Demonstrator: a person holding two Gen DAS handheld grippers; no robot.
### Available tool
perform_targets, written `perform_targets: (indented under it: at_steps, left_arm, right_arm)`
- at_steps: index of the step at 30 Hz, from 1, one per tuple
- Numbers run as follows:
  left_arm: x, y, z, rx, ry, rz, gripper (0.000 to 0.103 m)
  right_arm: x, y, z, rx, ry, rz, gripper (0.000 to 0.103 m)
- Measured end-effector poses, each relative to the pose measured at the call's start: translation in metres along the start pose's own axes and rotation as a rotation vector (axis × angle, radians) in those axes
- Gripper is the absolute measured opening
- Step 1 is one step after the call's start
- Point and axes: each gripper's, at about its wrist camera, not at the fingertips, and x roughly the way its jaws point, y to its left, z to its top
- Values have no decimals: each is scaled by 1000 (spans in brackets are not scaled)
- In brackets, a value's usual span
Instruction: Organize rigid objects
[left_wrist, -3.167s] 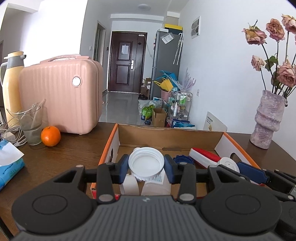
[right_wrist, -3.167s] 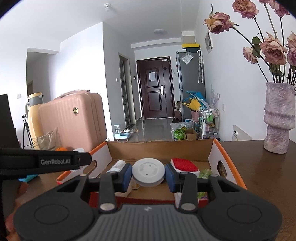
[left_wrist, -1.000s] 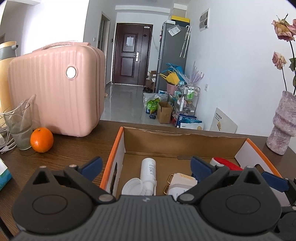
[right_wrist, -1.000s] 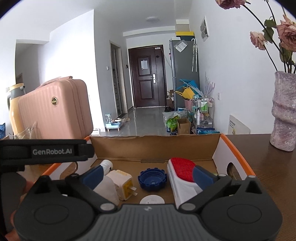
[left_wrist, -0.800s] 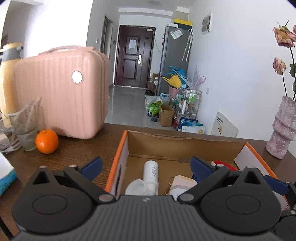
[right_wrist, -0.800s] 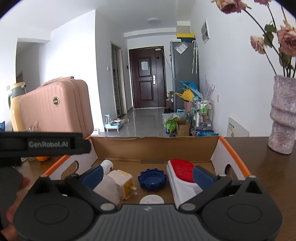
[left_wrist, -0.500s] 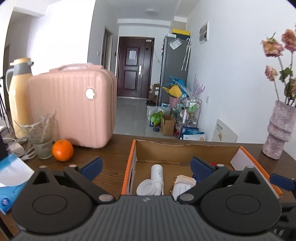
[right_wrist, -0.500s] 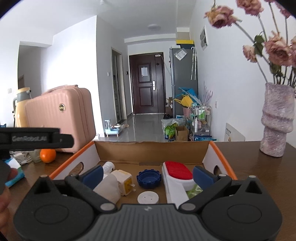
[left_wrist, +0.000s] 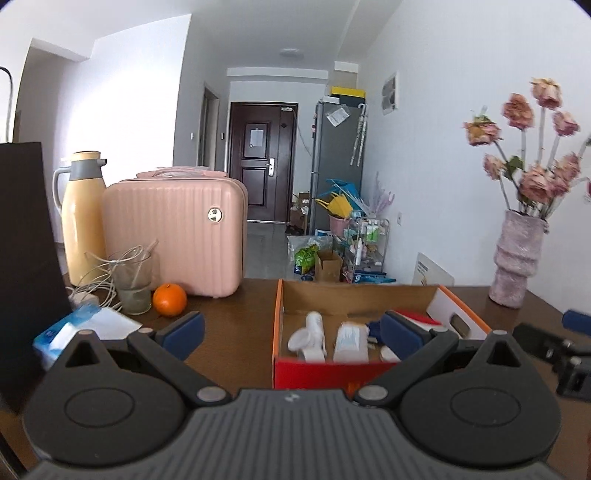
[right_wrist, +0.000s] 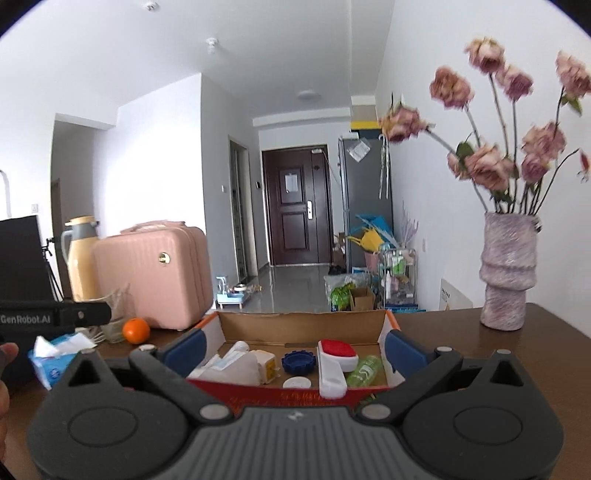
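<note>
With both the left tongs (left_wrist: 291, 332) and right tongs (right_wrist: 293, 349) spread wide and empty near the box (right_wrist: 303, 321), choose the next loose item on the surface (left_wrist: 236, 314) deliberately.

orange-edged box (right_wrist: 392, 320), pink ribbed suitcase (left_wrist: 173, 236)

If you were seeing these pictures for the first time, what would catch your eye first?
Probably the open cardboard box in the middle of the brown table, holding small things like a blue cap and a red-topped brush. Next, the pink suitcase at back left with an orange in front of it, and the vase of dried roses at right.
</note>
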Motion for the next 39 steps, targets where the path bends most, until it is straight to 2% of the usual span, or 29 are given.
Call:
perform_targets:
  at_steps: [4, 12, 18, 26, 39]
  left_arm:
    - [-40, -3, -18, 43, 4, -2, 103]
    - [-110, 4, -52, 42, 10, -5, 103]
    - [-147, 5, -69, 43, 10, -12, 103]
    - [-177, 0, -80, 57, -7, -40, 103]
    - [-182, 0, -80, 54, -7, -41, 103]
  right_arm:
    - [-44, 7, -5, -13, 0, -15, 103]
    - [-116, 17, -23, -21, 11, -37, 103]
    - [-158, 24, -38, -14, 14, -48, 103]
    - [-185, 33, -53, -29, 21, -57, 103]
    - [-193, 36, -52, -31, 9, -53, 103]
